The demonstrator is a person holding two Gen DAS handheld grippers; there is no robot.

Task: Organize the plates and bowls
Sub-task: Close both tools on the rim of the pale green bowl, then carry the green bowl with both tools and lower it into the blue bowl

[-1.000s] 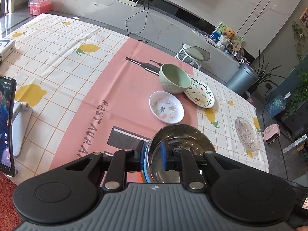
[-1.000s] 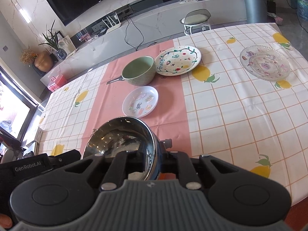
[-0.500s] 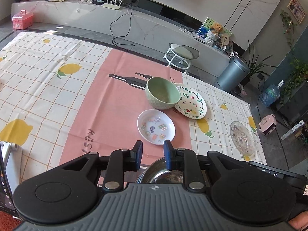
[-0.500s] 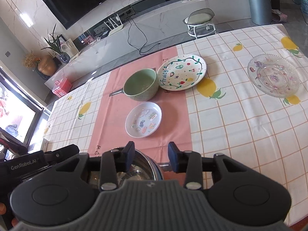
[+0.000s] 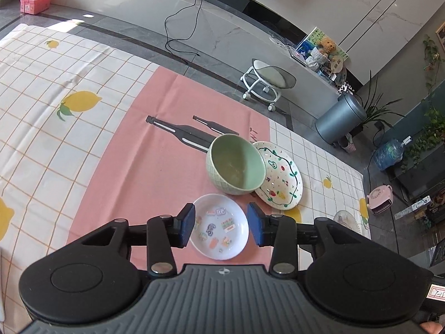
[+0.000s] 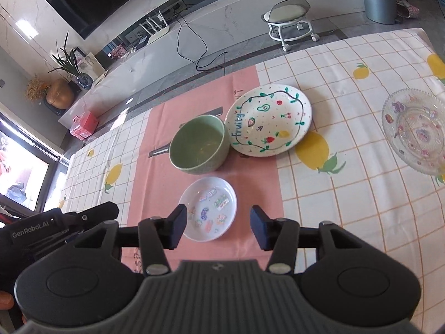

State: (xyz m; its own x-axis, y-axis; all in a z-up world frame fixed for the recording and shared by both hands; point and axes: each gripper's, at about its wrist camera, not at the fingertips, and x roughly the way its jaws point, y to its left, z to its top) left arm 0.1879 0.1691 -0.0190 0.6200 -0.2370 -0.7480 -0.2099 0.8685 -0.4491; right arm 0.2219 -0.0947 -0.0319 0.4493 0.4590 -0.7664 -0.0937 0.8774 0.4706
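A small white sticker plate lies on the pink cloth, just ahead of both grippers. Behind it stands a green bowl, touching a white fruit-pattern plate. A clear glass plate lies at the right. My left gripper is open and empty above the sticker plate. My right gripper is open and empty, above that plate's near right edge. The steel bowl is out of view.
The table has a lemon-check cloth with a pink centre strip. The left gripper's body shows at the lower left of the right wrist view. Beyond the far edge stand a wheeled stool and a grey bin.
Both grippers let go of the steel bowl, opened wide and rose. The steel bowl has dropped out of view below them. The other dishes have not moved.
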